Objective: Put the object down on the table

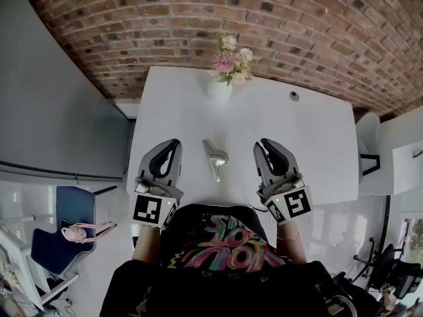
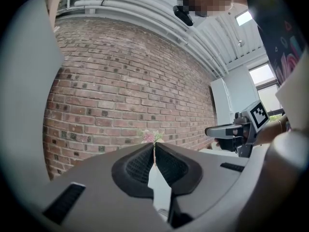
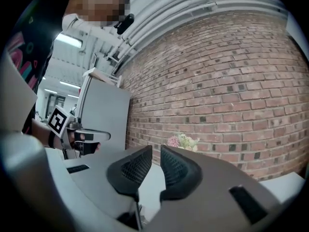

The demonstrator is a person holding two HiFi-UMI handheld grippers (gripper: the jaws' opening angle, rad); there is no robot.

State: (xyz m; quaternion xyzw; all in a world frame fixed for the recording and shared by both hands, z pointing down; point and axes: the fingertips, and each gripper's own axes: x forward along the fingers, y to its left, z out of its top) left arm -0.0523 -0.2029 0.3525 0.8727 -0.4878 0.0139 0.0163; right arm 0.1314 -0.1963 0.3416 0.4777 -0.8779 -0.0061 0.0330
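Silver metal piece lies flat on the white table, near your edge and about mid-width. It is free of both tools.

**Head view**
- Your L gripper sits just left of the piece and your R gripper just right of it. The piece is between them, touching neither.
- Both tools point away from your body toward the brick wall, roughly parallel. Forearms come in either side of your torso, wrists straight.
- Marker cubes are at the body end. The L cube and R cube both show a face to the cam, each slightly skewed.
- A white vase w/ flowers stands at the far table edge, well apart from the piece.
- A blue chair is on the floor to your left.

**L gripper view**
- Tool is held level and looks at the wall, w/ the flowers dead ahead just over the tips.
- Jaw tips meet at the front and nothing is between the pads, so it is closed and empty.
- Your R gripper shows side-on at the right of the picture, level, w/ the hand wrapped behind it.

**R gripper view**
- Tool is level, aimed at the wall, flowers a bit right of the tips.
- Pads stand a narrow slot apart and don't touch. Only table surface shows through the slot, so it is slightly parted and holding nothing.
- Your L gripper shows at the left of the picture, also level.
- The metal piece can't be seen in either gripper view.
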